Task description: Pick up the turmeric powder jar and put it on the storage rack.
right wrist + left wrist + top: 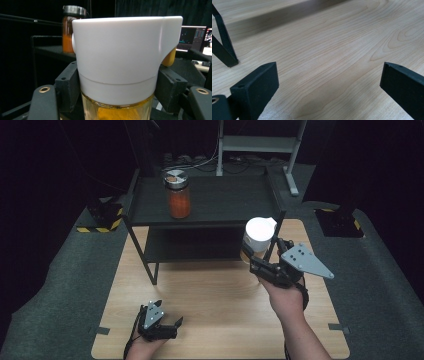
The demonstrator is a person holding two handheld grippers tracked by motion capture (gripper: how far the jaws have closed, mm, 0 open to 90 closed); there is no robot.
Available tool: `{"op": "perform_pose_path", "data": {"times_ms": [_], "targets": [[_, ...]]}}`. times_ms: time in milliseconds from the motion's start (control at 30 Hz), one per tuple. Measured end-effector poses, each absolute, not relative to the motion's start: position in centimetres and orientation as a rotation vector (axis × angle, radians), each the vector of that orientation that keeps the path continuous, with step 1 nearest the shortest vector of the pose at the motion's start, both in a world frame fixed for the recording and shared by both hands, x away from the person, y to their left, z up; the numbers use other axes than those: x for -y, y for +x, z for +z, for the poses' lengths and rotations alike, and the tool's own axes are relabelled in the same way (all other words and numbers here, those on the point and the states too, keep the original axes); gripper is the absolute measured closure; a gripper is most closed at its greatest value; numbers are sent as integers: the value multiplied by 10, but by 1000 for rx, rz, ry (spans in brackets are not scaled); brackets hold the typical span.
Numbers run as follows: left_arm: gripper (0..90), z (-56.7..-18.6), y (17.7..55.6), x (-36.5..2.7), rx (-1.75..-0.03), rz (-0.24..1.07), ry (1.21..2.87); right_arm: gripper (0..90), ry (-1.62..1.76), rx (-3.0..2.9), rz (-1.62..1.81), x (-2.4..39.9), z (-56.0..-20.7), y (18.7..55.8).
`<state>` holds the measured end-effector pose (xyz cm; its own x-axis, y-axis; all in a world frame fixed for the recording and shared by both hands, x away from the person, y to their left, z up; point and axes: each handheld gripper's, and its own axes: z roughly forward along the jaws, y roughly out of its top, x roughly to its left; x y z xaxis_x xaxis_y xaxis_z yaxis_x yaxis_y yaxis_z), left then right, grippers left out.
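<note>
My right gripper (256, 254) is shut on a clear jar with a white lid (259, 236) and holds it in the air in front of the black shelf unit (220, 202). In the right gripper view the white-lidded jar (122, 55) sits between both black pads (68, 85), with yellow-orange contents under the lid. A second jar with orange contents and a metal lid (177, 194) stands on the shelf top at the left; this orange jar (71, 27) is behind the held one. My left gripper (172, 327) rests low over the wooden table (210, 310), open, with nothing between its fingers (257, 87).
The shelf unit has a lower deck and thin black legs (223, 47) that stand on the table. Dark carpet surrounds the table, with a white desk frame (260, 145) behind and yellow-black striped blocks (102, 217) at the left.
</note>
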<state>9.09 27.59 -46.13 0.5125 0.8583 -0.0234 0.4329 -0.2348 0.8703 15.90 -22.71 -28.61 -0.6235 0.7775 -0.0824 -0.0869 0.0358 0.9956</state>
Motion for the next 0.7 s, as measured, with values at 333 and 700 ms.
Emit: {"op": "perform_pose_path", "data": {"times_ms": [333,700], "targets": [[19,-461,91,-276,-1064,596,1863,301,712,-1605,1675,218,-265,173],[19,-461,92,-277,-1059,593,1865,301,712,-1576,1690,205,-250,183]]}}
